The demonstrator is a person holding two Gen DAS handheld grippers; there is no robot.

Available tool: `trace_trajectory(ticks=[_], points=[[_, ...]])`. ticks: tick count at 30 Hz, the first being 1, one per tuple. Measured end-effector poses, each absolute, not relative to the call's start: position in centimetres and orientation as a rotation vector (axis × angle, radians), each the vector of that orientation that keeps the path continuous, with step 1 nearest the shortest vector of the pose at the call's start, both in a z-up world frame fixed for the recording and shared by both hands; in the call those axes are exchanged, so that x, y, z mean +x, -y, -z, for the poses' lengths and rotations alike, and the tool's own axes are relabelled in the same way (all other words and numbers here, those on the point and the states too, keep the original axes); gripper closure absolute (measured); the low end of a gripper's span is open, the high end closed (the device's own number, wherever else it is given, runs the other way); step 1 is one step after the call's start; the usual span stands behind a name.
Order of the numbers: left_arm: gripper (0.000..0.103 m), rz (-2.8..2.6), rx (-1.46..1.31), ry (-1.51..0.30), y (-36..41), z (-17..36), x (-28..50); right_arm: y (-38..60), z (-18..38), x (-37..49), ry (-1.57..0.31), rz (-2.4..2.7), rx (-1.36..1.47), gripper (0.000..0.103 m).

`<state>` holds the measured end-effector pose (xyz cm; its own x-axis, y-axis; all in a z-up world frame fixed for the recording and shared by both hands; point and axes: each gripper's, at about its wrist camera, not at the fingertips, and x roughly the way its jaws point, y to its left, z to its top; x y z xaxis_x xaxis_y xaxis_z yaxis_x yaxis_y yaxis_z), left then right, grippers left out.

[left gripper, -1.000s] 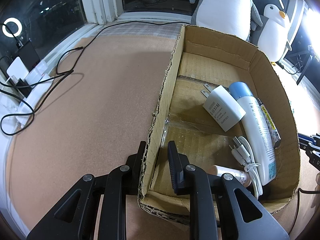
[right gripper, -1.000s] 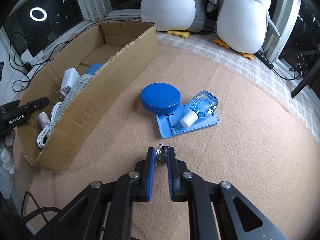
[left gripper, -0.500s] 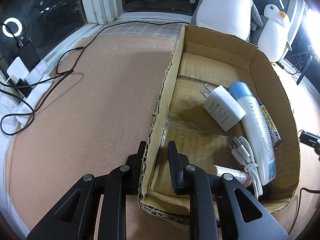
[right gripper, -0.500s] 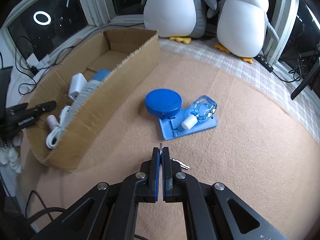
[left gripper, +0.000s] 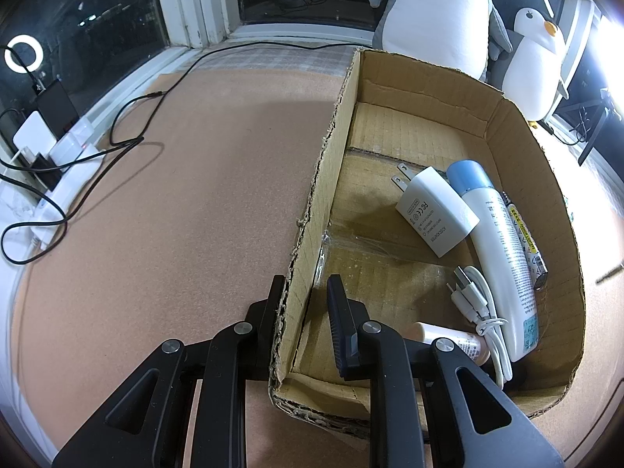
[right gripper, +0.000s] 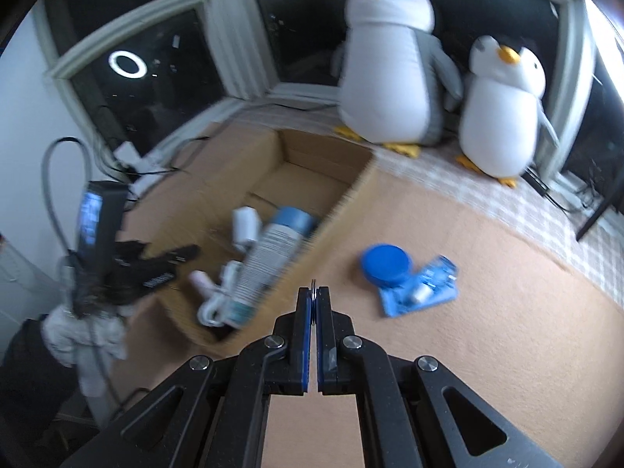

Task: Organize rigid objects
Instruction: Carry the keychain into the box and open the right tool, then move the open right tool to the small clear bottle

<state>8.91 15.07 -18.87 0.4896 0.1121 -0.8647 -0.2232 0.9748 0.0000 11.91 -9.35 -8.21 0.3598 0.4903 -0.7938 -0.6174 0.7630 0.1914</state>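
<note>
Since a second ago the right gripper (right gripper: 314,300) has risen off the bench toward the box (right gripper: 339,210), its fingers having just closed on the key ring (right gripper: 313,283), whose rim peeps above the tips.

Left view: nothing has shifted; the left gripper (left gripper: 302,304) stays clamped on the box's (left gripper: 312,202) near wall, steadying it. A charger (left gripper: 436,210), spray can (left gripper: 503,257) and cable (left gripper: 479,304) lie inside the box.

Right view: the step looks like carrying. Next, the keys need releasing over the box's open floor.

Both wrist views angled down, sharing cardboard box (left gripper: 487,124), right blurred
</note>
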Motion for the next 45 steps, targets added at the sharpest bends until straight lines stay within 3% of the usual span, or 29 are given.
trace_trajectory(ticks=[21, 23, 24, 25, 27, 45], points=[[0.084, -0.205, -0.117, -1.040, -15.1, 18.9, 8.9, 0.8, 10.7, 13.0, -1.049, -0.859, -0.126, 0.101], [0.084, -0.205, -0.117, -1.040, -15.1, 18.9, 8.9, 0.5, 10.9, 13.5, -1.051, -0.849, -0.121, 0.095], [0.084, -0.205, -0.118, -1.040, -15.1, 18.9, 8.9, 0.4, 10.8, 13.6, -1.044, -0.840, -0.119, 0.081], [0.084, -0.205, -0.118, -1.039, -15.1, 18.9, 8.9, 0.5, 10.6, 13.7, -1.025, -0.825, -0.119, 0.061], [0.084, -0.205, -0.117, -1.040, -15.1, 18.9, 8.9, 0.7, 10.3, 13.8, -0.994, -0.804, -0.115, 0.040], [0.084, -0.205, -0.116, -1.040, -15.1, 18.9, 8.9, 10.8, 9.3, 17.2, -0.959, -0.564, -0.045, 0.039]])
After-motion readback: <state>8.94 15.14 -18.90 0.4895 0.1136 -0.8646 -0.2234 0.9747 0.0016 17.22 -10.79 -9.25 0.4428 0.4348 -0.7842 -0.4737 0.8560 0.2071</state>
